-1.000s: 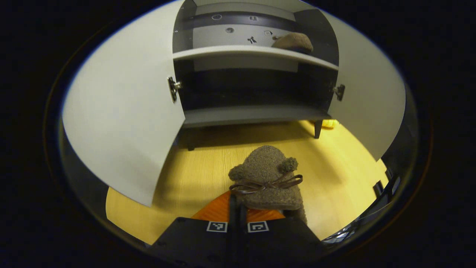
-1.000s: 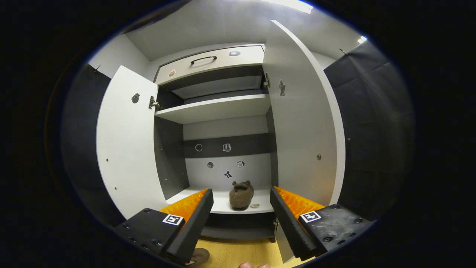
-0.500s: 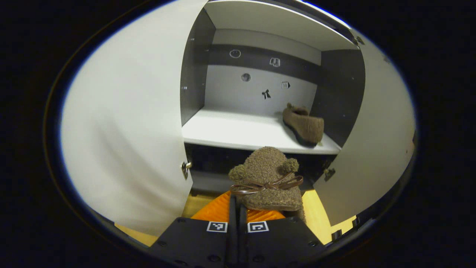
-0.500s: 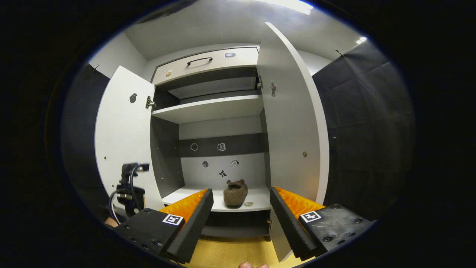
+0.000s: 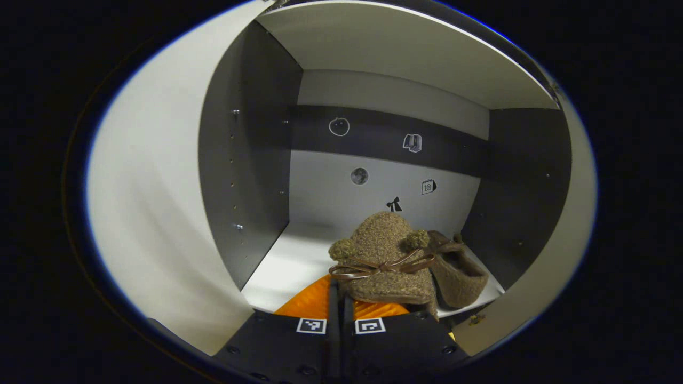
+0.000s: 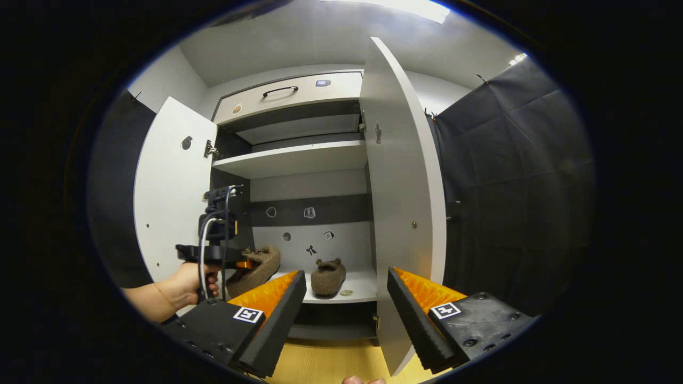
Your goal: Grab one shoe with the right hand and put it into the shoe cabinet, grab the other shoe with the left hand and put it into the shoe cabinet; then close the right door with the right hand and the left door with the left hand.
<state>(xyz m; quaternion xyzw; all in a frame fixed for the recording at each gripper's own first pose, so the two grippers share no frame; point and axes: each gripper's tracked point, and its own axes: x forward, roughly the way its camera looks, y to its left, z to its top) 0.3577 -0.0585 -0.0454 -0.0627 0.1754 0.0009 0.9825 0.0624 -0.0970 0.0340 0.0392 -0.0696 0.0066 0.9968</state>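
A fuzzy brown slipper with a ribbon bow [image 5: 385,261] is clamped in the left claw [image 5: 341,298] at the white shelf [image 5: 288,266] of the open shoe cabinet [image 6: 299,160]. A second brown slipper [image 6: 327,276] is seen resting on that shelf. The right claw [image 6: 347,314] is held wide and empty before the cabinet.

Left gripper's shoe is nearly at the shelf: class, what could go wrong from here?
1. The held shoe comes in close beside the shoe on the shelf; pushing further could knock that one askew.
2. The left gripper seems to pinch only the shoe's edge, so it might slip before it lands.
3. The right gripper hangs open near the right door; both doors are open and could be bumped.
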